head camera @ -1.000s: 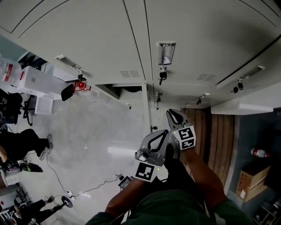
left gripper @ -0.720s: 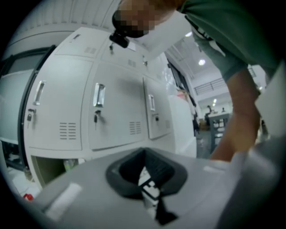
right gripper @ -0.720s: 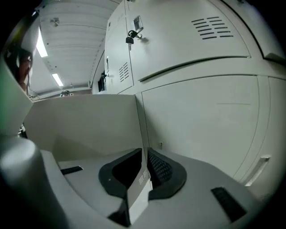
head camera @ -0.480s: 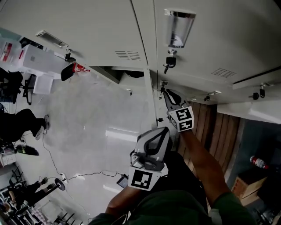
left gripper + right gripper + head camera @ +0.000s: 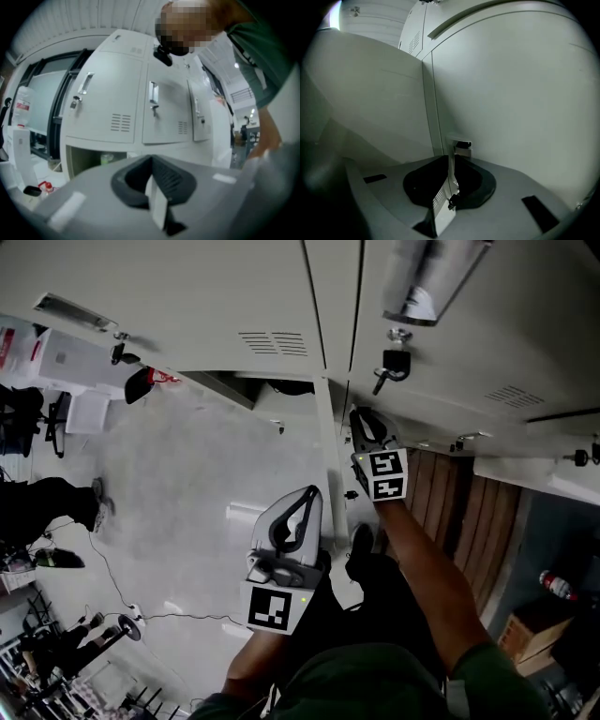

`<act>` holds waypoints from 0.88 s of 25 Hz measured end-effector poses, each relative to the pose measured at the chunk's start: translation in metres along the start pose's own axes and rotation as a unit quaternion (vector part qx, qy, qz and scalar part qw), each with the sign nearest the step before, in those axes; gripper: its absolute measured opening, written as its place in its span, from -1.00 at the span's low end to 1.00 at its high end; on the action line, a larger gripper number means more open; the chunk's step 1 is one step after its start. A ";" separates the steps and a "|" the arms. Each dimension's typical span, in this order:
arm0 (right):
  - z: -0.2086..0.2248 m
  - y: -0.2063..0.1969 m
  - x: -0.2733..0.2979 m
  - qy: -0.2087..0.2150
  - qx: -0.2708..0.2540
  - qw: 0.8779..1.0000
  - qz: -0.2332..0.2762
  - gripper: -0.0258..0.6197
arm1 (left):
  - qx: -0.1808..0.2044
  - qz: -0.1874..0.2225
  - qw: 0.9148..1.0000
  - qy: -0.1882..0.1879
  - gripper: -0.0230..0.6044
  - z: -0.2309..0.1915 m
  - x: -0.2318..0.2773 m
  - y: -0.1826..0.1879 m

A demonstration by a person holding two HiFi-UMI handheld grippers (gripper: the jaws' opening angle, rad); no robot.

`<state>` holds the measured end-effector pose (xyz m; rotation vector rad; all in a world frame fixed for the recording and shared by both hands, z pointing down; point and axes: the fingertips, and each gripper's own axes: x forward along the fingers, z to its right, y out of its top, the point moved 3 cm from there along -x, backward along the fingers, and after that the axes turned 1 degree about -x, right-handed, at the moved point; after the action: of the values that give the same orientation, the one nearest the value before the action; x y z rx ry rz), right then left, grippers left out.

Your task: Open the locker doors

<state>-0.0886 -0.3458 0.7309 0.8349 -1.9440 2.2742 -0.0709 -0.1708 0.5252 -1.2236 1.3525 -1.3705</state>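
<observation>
You are holding the right gripper (image 5: 364,427) low against the lockers (image 5: 187,306), with its tongs pressed together and nothing between them. Its tip is pointing at a lower door (image 5: 511,84) from very near, probably because you are searching for the place where this door can be pulled. The left gripper (image 5: 302,507) is hanging back near your body, away from the lockers. Its tongs are also narrow and empty, so I judge it is only waiting and leaving room for the other one. The head view is giving the general order: the upper doors with a bright handle (image 5: 422,282) and a key (image 5: 392,367) under it, and the right gripper reaching below them beside the divider (image 5: 328,442) between two columns. It is not showing what lies in front of the tip. The right gripper view is showing this: a small latch (image 5: 459,144) is sitting just beyond the closed tongs, beside the seam (image 5: 436,108) of the door. Whether the tip is touching it, I cannot tell. The left gripper view, looking from farther away, is showing what the two others are missing: the upper doors looking shut, and one compartment (image 5: 93,161) at the lower left already standing open. To take the latch, you are probably going to need the tongs apart first.
</observation>
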 end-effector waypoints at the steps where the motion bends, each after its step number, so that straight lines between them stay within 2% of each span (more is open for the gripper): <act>1: -0.001 0.000 0.002 -0.002 -0.004 1.000 0.004 -0.87 | 0.001 0.000 1.000 -0.002 -0.92 -0.002 0.001 -0.002; 5: -0.002 -0.003 0.000 -0.003 -0.003 1.000 0.013 -0.87 | 0.002 -0.002 1.000 -0.008 -0.92 -0.007 0.002 -0.007; 10: -0.012 -0.012 -0.019 0.020 -0.011 1.000 0.009 -0.87 | 0.004 -0.007 1.000 -0.015 -0.92 -0.008 0.002 -0.009; 17: -0.038 -0.041 -0.079 0.054 -0.037 0.998 -0.004 -0.87 | 0.009 -0.016 0.999 -0.029 -0.92 0.002 -0.001 -0.007; 22: -0.041 -0.065 -0.126 0.056 -0.039 0.997 -0.021 -0.87 | 0.019 -0.010 0.998 -0.050 -0.92 0.020 -0.001 0.003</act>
<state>0.0274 -0.2542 0.7344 0.7155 -1.9344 2.1565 -0.0508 -0.1737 0.5212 -1.2675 1.2425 -1.3241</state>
